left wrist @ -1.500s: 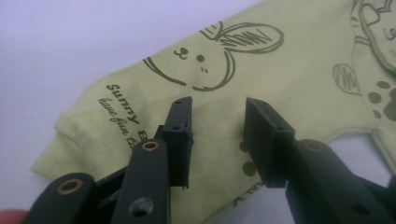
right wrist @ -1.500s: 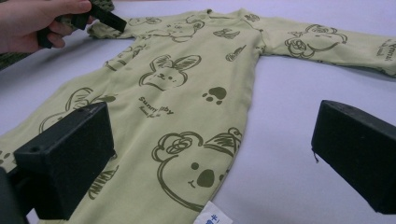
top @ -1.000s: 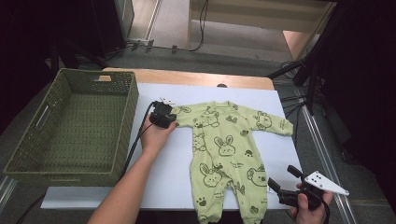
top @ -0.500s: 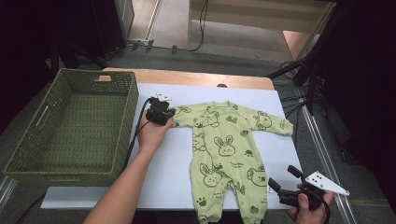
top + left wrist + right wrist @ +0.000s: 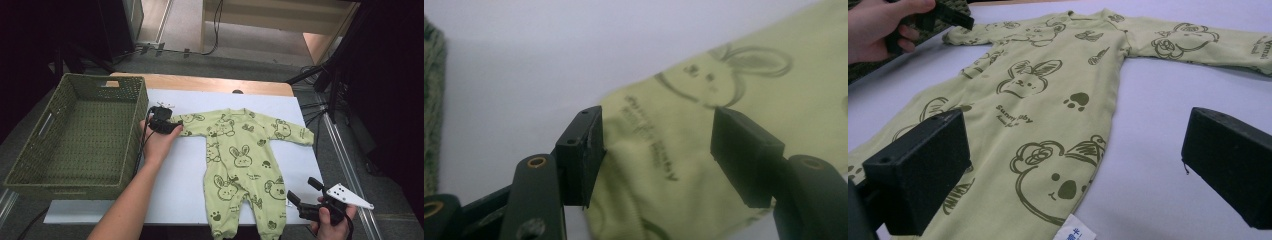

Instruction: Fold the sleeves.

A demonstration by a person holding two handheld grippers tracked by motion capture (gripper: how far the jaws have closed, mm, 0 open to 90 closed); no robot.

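High view shows a green baby suit (image 5: 240, 160) lying flat on the white table (image 5: 185, 185), arms and legs spread out. It looks smoothed out, maybe so it can be folded or put away.

The left gripper (image 5: 172, 125) sits at the end of one sleeve (image 5: 192, 125), on the basket side. Its fingers (image 5: 589, 150) have just been opening. In the left gripper view the sleeve end lies between them, close against one finger, but they do not pinch it. They look let go. My guess is that the hand pulled the sleeve out straight and then let it drop, so the sleeve stays flat.

The right gripper (image 5: 305, 195) waits near the bottom corner of the table, just beside one leg (image 5: 267, 200) of the suit. Its fingers are wide apart and hold nothing. In the right gripper view the suit lies ahead of them and partly between them, with a small white tag (image 5: 1079, 231) close in front. The gripper may be ready to grab that leg next.

A green basket (image 5: 75, 135) stands on the far side of the left fingers from the suit. Maybe the suit goes in there later.
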